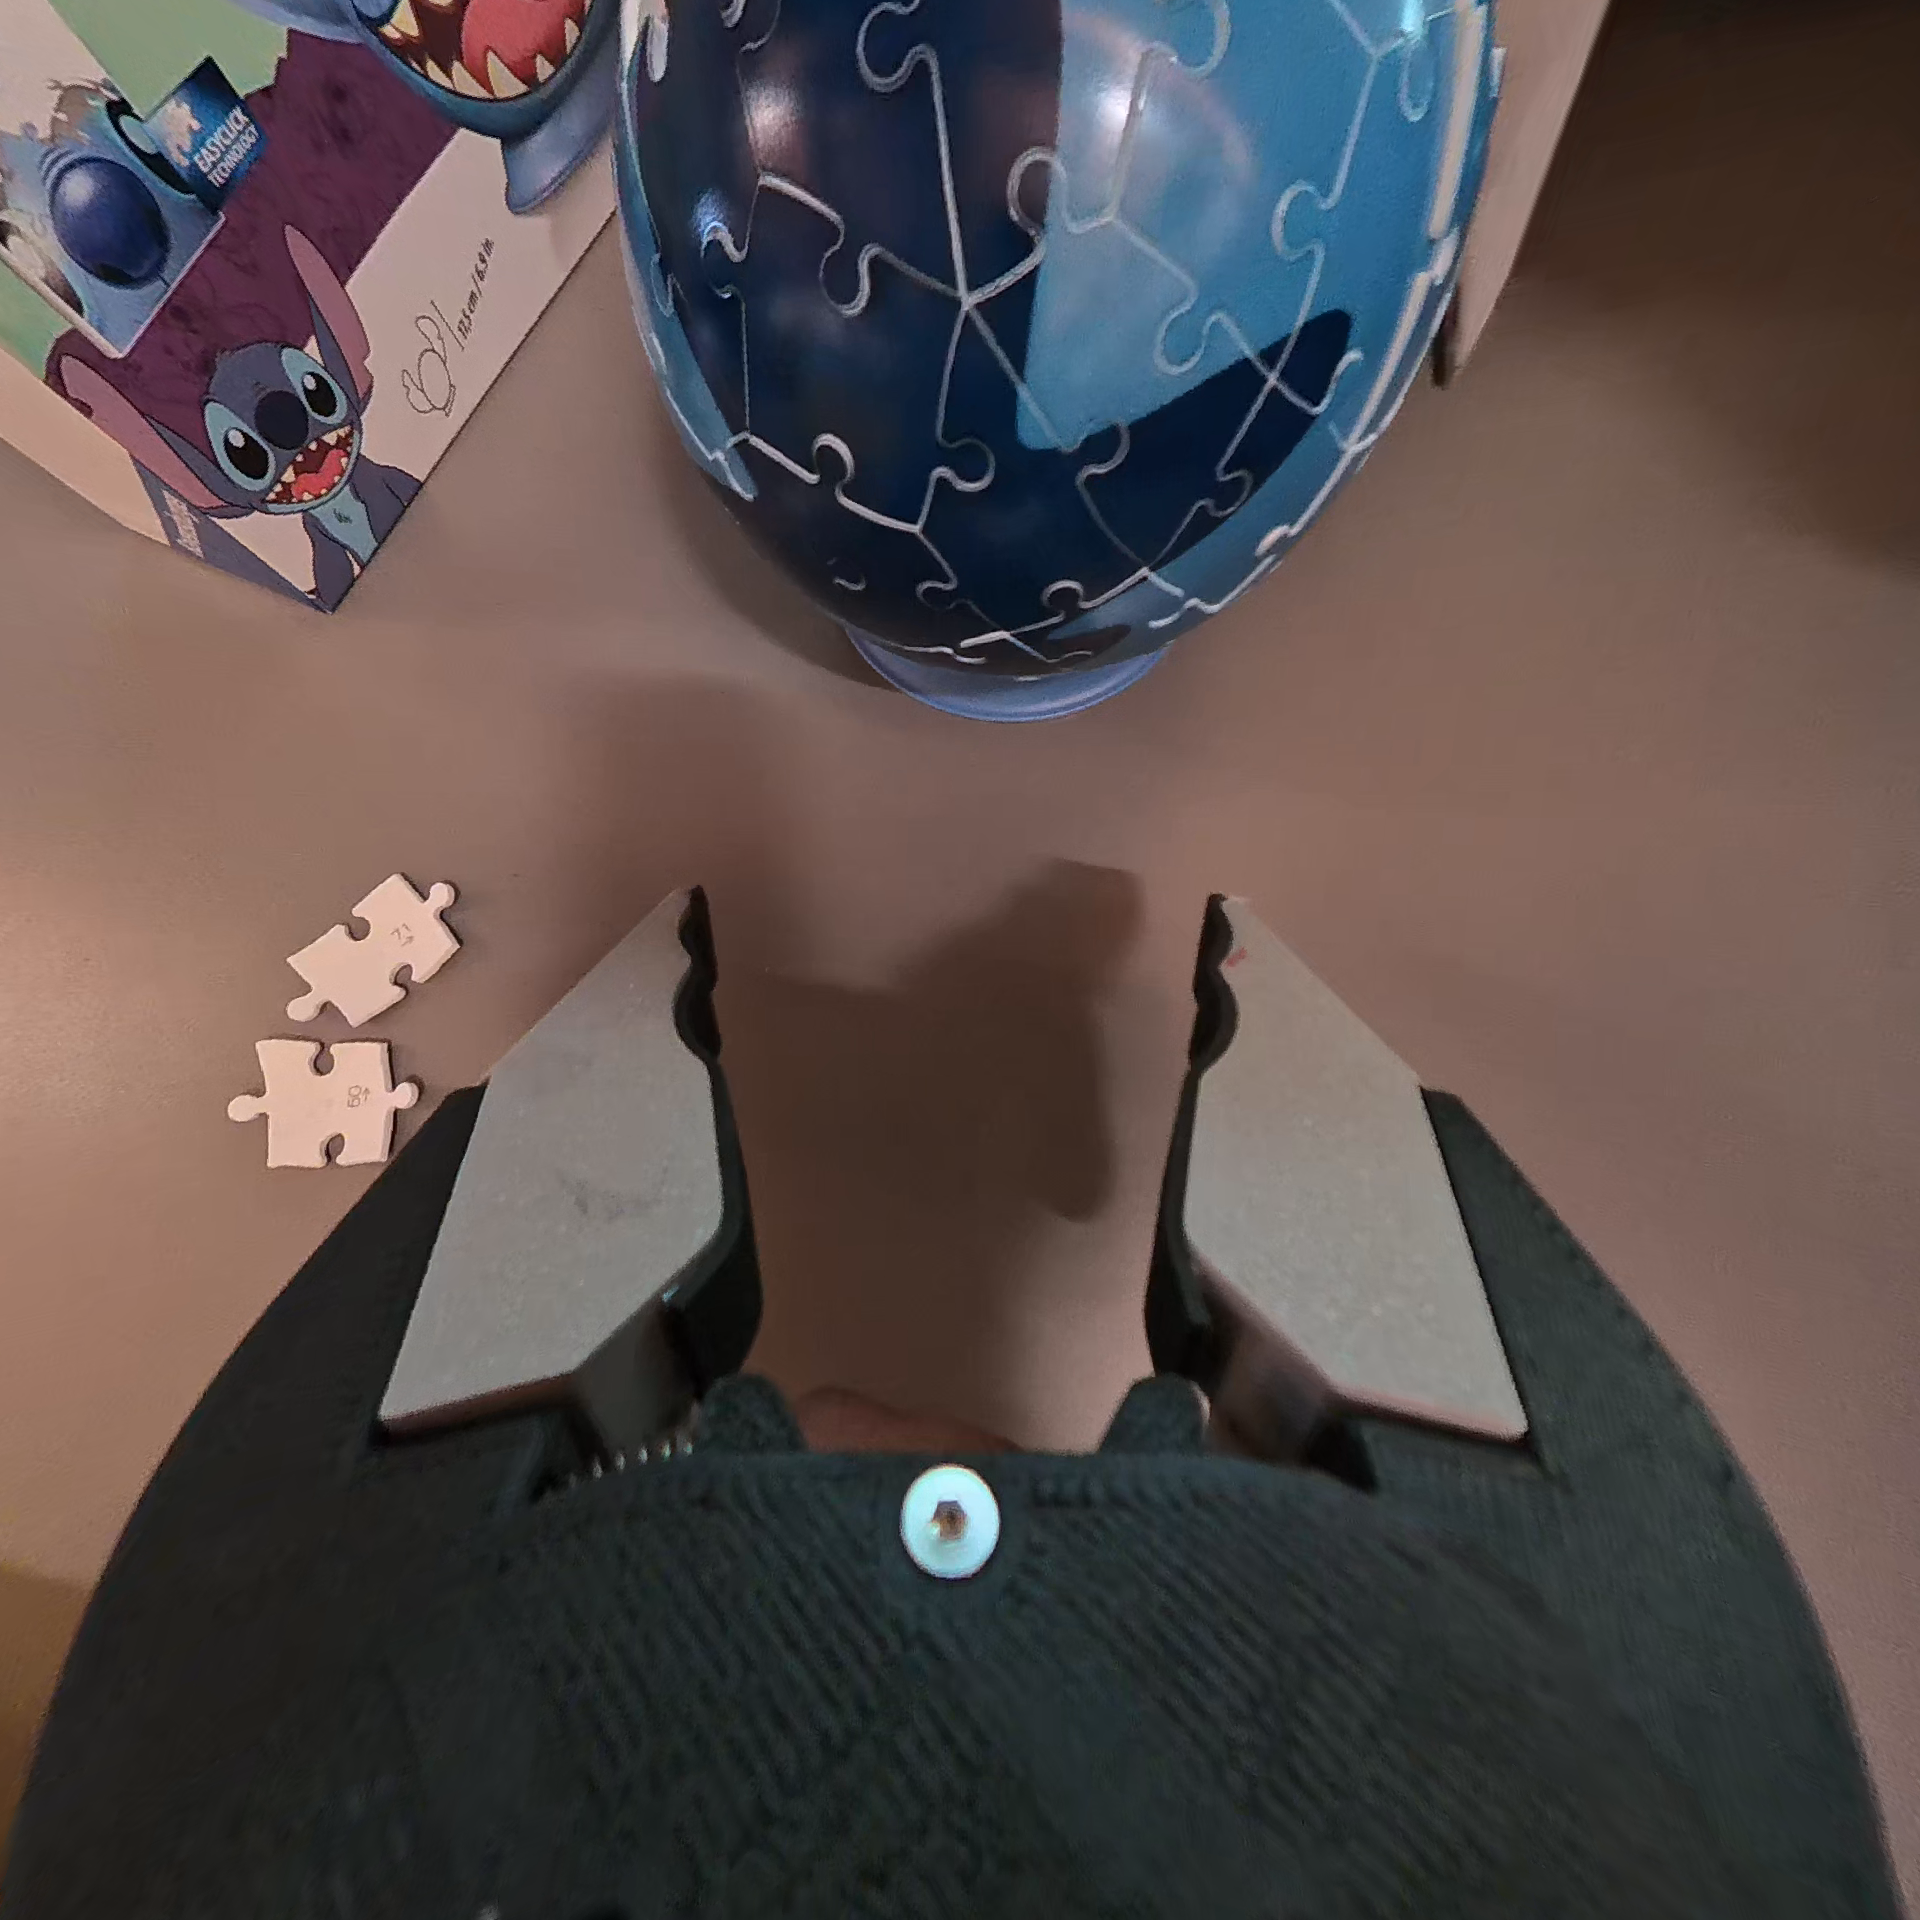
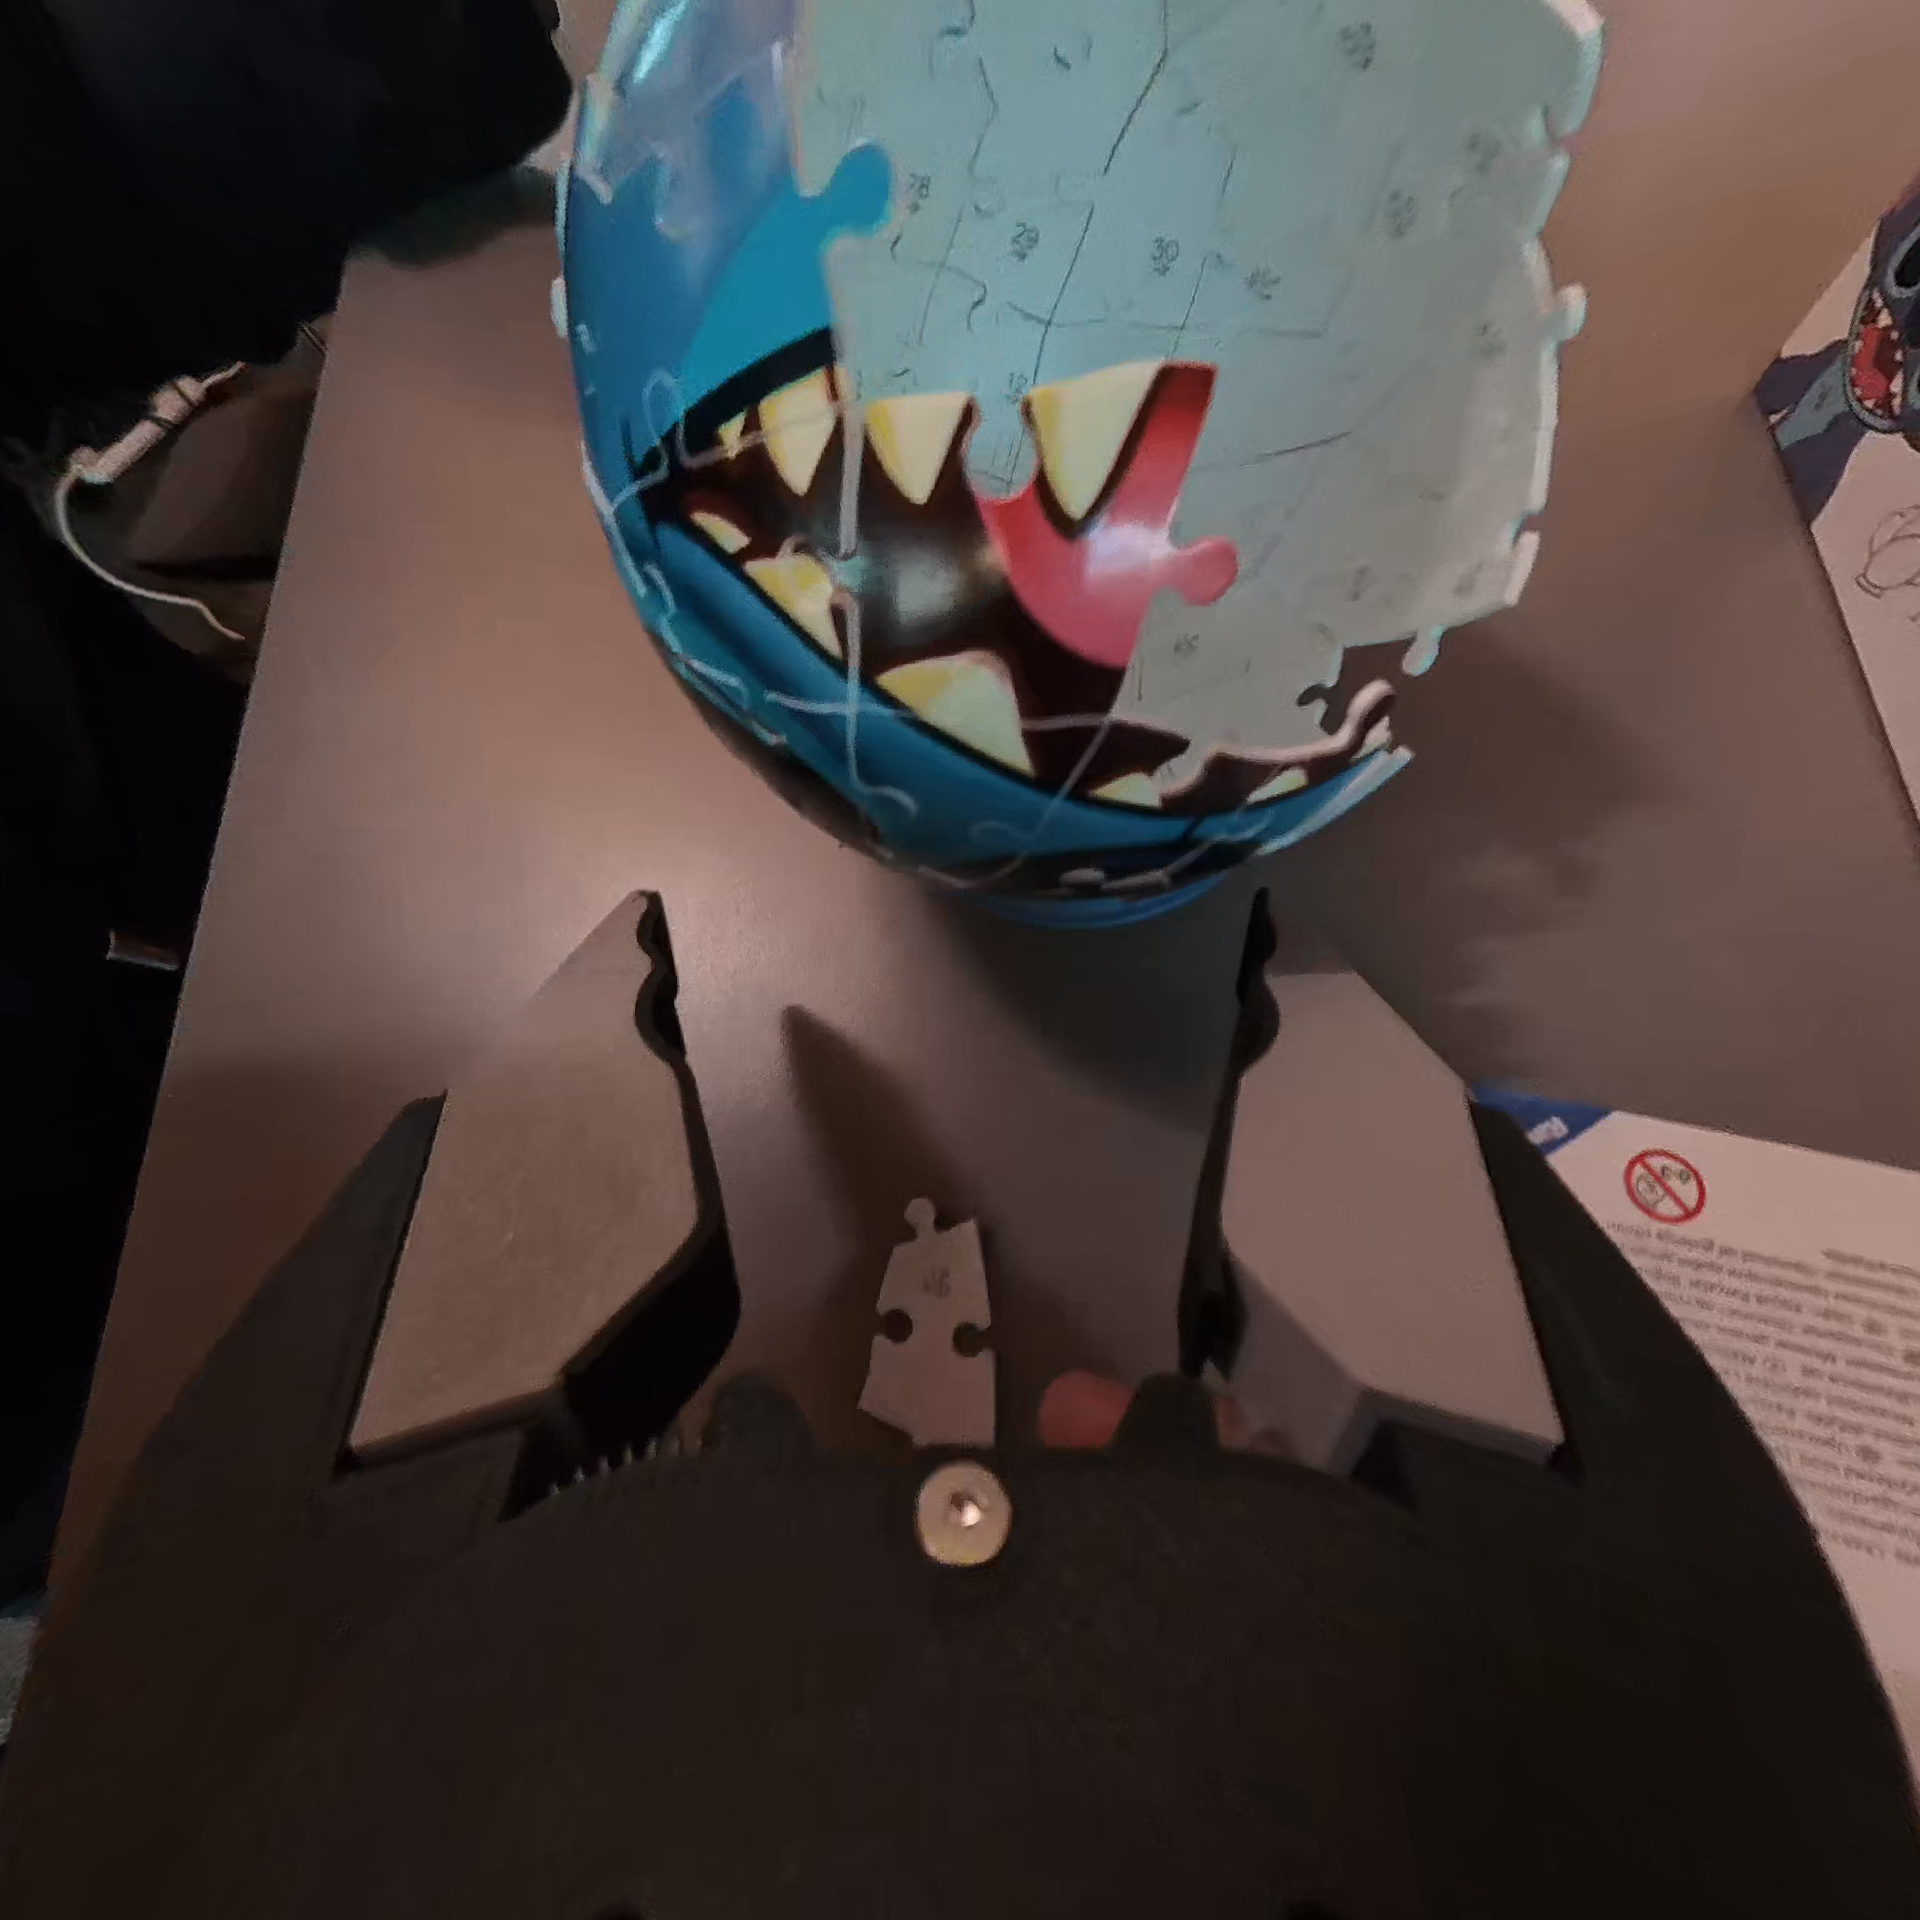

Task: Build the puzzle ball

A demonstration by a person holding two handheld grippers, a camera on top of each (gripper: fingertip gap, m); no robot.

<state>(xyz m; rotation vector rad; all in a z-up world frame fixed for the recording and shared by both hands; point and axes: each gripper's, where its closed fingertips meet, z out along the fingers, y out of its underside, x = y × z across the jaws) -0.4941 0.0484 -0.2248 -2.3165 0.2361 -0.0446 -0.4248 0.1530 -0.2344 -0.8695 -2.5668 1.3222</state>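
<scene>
Presently, two claws, both with fingers spread apart and nothing clamped.

Left claw [image 1: 951, 935]: hovers over bare brown table [image 1: 1558, 831], open surface between its fingers and all the way ahead to the puzzle ball [image 1: 1039, 343]. The ball sits straight ahead of the tips on a pale blue ring stand [image 1: 1008, 686], apart from the claw. Table edge shows beyond the ball on the right, dropping to dark floor.

Right claw [image 2: 951, 925]: tips stop just short of the ball's [image 2: 935, 571] underside; whether they touch it cannot be told. Table edge runs along the claw's left, with a dark-clothed person [image 2: 156, 364] past it.

Seen only from the left wrist: the ball's closed dark-blue side; two loose puzzle pieces, white backs up, one [image 1: 372, 964] left of the left finger and the other [image 1: 324, 1101] just behind it, close together but apart; one printed box [image 1: 260, 343] ahead-left.

Seen only from the right wrist: the ball's toothed-mouth side with a wide gap showing the pale inner faces of the far pieces; one loose piece [image 2: 932, 1320] on the table between the fingers, near the claw's base; one printed sheet [image 2: 1766, 1299] right of the right finger; a box corner [image 2: 1860, 343] ahead-right.

Count: ball 1, stand 1, loose pieces 3, sheet 1.
</scene>
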